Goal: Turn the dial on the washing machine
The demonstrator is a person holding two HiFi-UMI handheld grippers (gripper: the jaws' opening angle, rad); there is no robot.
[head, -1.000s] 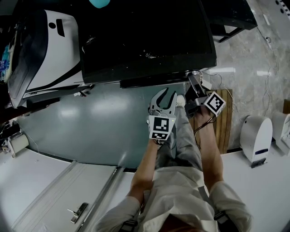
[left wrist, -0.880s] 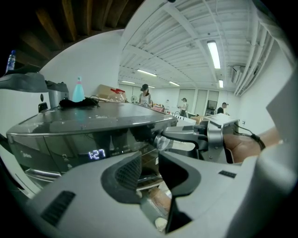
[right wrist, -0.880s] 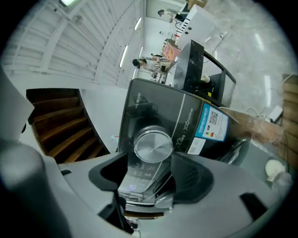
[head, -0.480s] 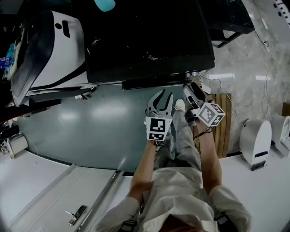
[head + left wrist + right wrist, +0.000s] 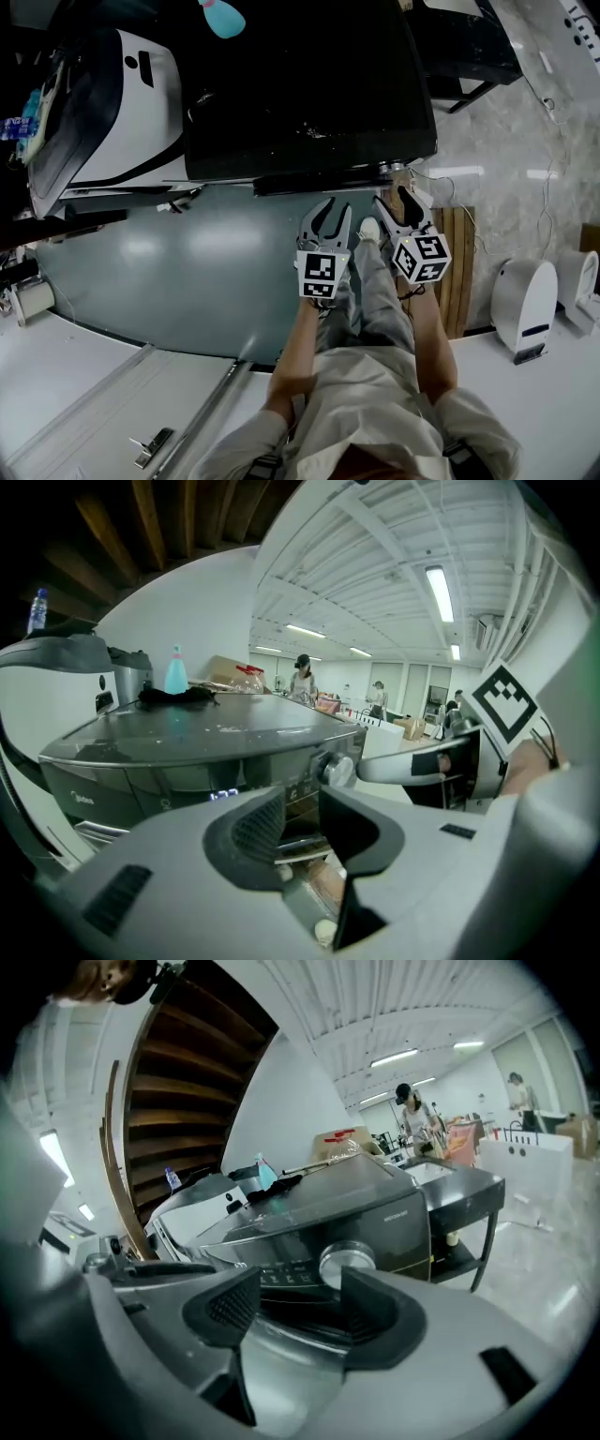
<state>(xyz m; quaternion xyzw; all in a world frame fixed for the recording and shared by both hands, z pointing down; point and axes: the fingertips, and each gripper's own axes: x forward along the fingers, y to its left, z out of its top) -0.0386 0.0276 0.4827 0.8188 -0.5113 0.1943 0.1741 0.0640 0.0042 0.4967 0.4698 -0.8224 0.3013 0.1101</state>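
Note:
The dark washing machine (image 5: 309,84) stands ahead of me, its silver dial (image 5: 346,1262) at the right end of the front panel. My right gripper (image 5: 398,206) is just short of the panel. Its jaws are closing and nothing is between them; the dial shows beyond the right gripper (image 5: 300,1302), apart from both pads. My left gripper (image 5: 326,217) hangs beside it on the left, open and empty. In the left gripper view the dial (image 5: 337,769) has a right gripper finger (image 5: 412,764) close to its right, past the left gripper (image 5: 302,822).
A white machine (image 5: 122,103) stands left of the dark one, and a teal bottle (image 5: 223,19) sits on top at the back. A wooden pallet (image 5: 459,262) and a white device (image 5: 525,305) are on the floor at right. People stand far off.
The right gripper has rolled so that its marker cube faces up, and it has drawn back a little from the dial. The left gripper has hardly moved.

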